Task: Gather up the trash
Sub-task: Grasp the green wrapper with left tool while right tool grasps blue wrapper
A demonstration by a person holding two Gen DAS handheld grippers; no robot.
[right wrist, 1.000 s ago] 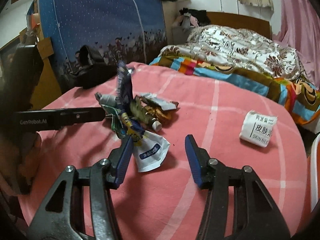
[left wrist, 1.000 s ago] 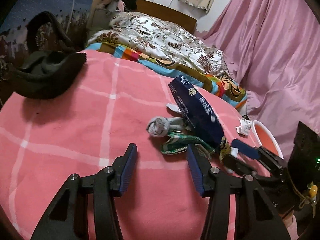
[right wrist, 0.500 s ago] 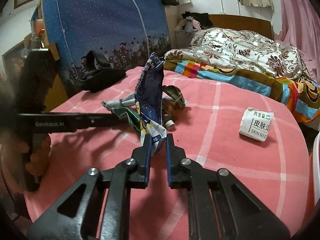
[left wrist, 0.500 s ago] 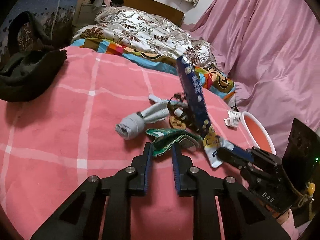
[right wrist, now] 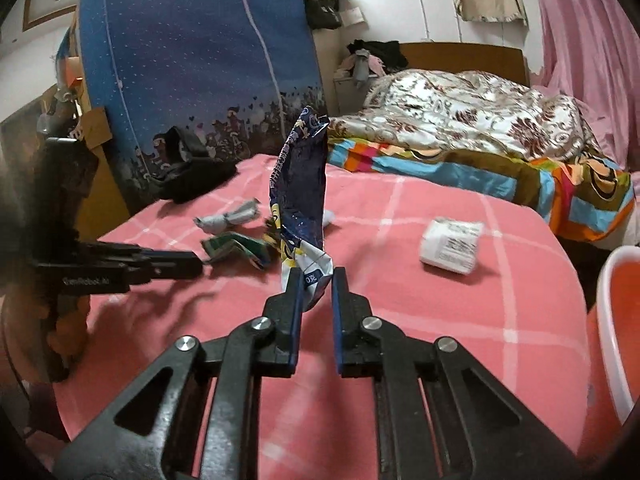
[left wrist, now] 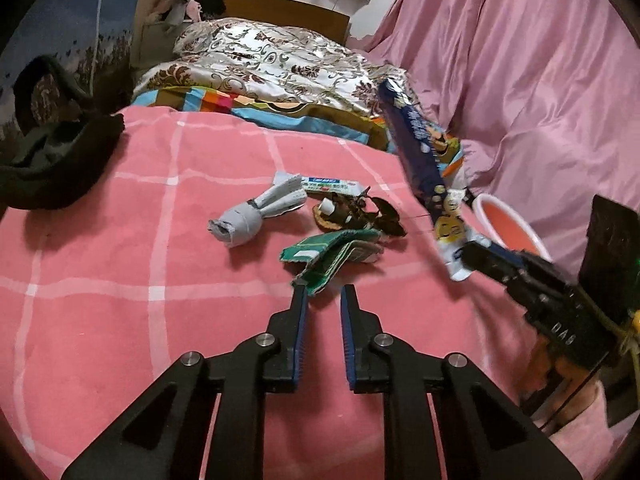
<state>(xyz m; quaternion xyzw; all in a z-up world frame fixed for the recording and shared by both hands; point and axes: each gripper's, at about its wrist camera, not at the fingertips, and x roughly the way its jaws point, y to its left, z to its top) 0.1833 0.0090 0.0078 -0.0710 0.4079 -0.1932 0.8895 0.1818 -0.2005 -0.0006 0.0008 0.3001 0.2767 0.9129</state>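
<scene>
Two grips hold: your right hand-held gripper (right wrist: 314, 276) clamps the tall dark-blue foil wrapper (right wrist: 298, 196), your left hand-held gripper (left wrist: 323, 290) the green crumpled packet (left wrist: 332, 254) on the bed; lift both gently toward the pink plastic basin (left wrist: 508, 228).

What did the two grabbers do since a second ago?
Both closed: the right gripper pinched the blue snack wrapper and stood it up off the pink blanket; the left gripper pinched the green wrapper. The white packet stayed put.
</scene>
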